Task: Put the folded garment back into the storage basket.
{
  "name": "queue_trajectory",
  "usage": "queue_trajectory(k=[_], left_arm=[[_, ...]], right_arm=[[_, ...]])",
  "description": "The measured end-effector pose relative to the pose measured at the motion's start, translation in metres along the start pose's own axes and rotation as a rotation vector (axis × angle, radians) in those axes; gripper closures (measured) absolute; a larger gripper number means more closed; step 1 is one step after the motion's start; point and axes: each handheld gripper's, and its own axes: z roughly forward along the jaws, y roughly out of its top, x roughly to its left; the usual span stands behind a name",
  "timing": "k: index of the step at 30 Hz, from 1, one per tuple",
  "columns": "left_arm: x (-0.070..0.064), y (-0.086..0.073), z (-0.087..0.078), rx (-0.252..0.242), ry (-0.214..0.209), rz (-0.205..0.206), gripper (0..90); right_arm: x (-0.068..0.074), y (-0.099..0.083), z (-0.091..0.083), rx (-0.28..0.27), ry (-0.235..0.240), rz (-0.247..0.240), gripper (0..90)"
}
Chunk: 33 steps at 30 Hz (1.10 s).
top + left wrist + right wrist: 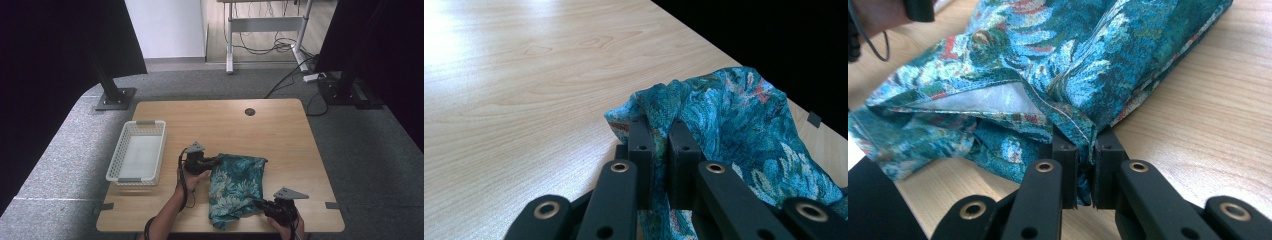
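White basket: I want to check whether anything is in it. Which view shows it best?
The high view: the white basket sits whole on the table, left of the teal floral cloth, its inside seen from above. The gripper views look at cloth and tabletop instead.

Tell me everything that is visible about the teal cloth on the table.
The teal cloth is a woven-looking fabric with a leafy pattern in light blue and some red. A paler inner side shows at one hemmed edge in the right gripper view. It lies crumpled and partly folded on the wooden table, near the front edge, to the right of the white basket and apart from it. The left gripper is shut on its far left corner, the right gripper on a near edge.
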Motion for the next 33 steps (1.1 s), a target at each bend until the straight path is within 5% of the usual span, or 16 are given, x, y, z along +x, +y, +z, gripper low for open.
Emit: queue_trajectory(k=[33], left_arm=[[-0.011, 0.023, -0.019, -0.039, 0.003, 0.037, 83.4]], right_arm=[[0.007, 0.014, -0.017, -0.116, 0.114, 0.071, 84.9]])
